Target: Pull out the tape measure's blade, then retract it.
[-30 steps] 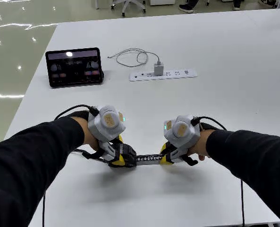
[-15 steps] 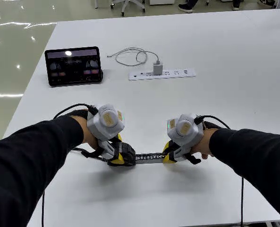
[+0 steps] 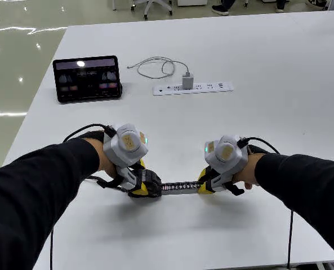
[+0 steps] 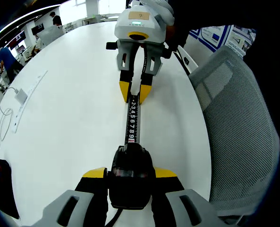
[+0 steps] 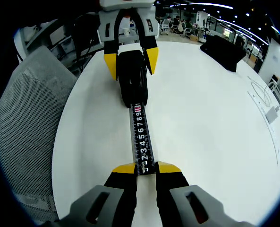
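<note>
Head view showed the left gripper [image 3: 139, 189] clamped on the tape measure's case [image 3: 151, 183], low on the white table [image 3: 251, 50]. The right gripper [image 3: 204, 188], jaws nearly closed on the blade [image 3: 179, 185] at its tip, had drawn further right than a second before. More blade lay exposed, so the pull-out seemed underway and retraction ahead. Further off sat a power strip [image 3: 194, 88], a cable [image 3: 155, 68] and a tablet [image 3: 87, 78], none of them in the way.

Open-plan office or lab. A large white tabletop [image 3: 240, 50] stands on a glossy pale floor [image 3: 20, 56] beside a grey mesh chair [image 5: 31, 118]. Strip lights [image 5: 206, 4] run above distant desks [image 5: 180, 22]. A tablet [image 3: 87, 78] and a power strip [image 3: 194, 88] with a charger [image 3: 188, 82] lie on the tabletop.
</note>
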Tool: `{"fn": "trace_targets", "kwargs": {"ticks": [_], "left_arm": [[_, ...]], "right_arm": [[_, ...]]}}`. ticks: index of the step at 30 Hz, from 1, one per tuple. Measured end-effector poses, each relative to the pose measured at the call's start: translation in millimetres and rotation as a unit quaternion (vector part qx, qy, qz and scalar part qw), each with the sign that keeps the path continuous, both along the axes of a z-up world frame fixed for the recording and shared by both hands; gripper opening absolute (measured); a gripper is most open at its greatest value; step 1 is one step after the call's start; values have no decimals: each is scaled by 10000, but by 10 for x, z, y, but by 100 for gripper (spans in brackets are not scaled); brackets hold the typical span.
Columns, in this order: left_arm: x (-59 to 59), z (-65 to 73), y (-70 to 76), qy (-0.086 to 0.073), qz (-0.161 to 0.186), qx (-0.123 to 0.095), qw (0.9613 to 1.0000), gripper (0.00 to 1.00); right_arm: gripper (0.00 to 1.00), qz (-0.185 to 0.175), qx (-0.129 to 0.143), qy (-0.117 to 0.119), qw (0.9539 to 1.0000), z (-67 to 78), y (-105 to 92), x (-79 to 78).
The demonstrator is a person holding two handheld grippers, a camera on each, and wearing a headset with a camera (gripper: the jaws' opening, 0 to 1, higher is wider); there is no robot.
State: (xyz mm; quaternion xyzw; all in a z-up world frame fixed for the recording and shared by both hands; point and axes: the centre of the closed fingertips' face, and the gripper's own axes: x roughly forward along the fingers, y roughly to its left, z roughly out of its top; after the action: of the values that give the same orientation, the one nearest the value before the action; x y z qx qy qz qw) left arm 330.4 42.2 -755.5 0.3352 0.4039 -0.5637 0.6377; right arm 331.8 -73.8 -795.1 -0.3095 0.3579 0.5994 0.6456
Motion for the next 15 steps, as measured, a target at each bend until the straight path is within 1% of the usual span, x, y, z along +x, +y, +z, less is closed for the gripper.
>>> {"fn": "trace_targets", "kwargs": {"ticks": [4,8,15], "left_arm": [[-10,6,-2,-12,-1,-40,10000,31],[-14,5,-6,-16,-7,-23,10000,31],[-22,5,-6,-31,3,-39,10000,31]], "right_arm": [[10,18,-30,-5,10000,-3,-38,-1],[10,-75,-23,89,9999,-2,-86,-2],[10,-100,-45,113,9999,5,-175,0]]}}
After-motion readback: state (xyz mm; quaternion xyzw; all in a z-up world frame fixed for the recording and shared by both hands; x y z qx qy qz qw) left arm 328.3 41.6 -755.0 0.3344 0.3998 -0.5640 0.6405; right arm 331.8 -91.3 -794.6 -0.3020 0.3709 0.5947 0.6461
